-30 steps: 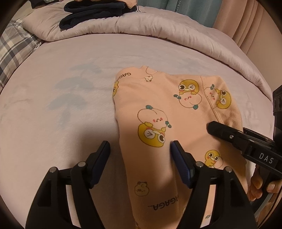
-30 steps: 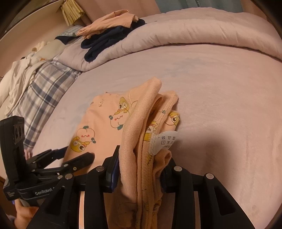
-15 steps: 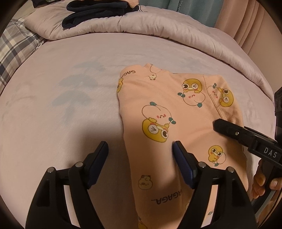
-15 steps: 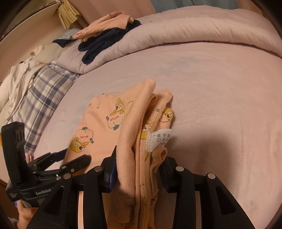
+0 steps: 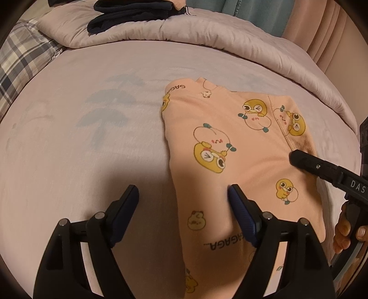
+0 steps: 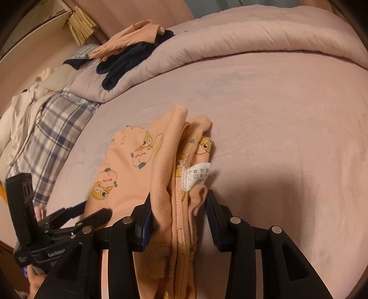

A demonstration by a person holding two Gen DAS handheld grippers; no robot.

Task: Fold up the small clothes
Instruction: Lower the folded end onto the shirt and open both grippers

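A small peach garment point(image 5: 232, 147) printed with yellow cartoon ducks lies folded on the lilac bed sheet point(image 5: 69, 142). My left gripper point(image 5: 184, 207) is open, its jaws straddling the garment's left folded edge, one finger on the sheet and one on the cloth. In the right wrist view my right gripper point(image 6: 178, 214) has its jaws around the garment's bunched right edge point(image 6: 177, 174), where a white care label point(image 6: 197, 174) sticks out. The jaws stand a little wider than the cloth. The left gripper shows there at lower left point(image 6: 92, 214).
A rolled lilac duvet point(image 5: 207, 32) runs along the far side of the bed, with dark navy clothes point(image 5: 128, 11) and a peach garment point(image 6: 131, 36) on it. A plaid blanket point(image 6: 53, 128) and white cloth point(image 6: 18, 119) lie at the left.
My right gripper's jaws have widened around the bunched edge of the garment. My left gripper has stayed open and shifted slightly; the garment lies flatter.
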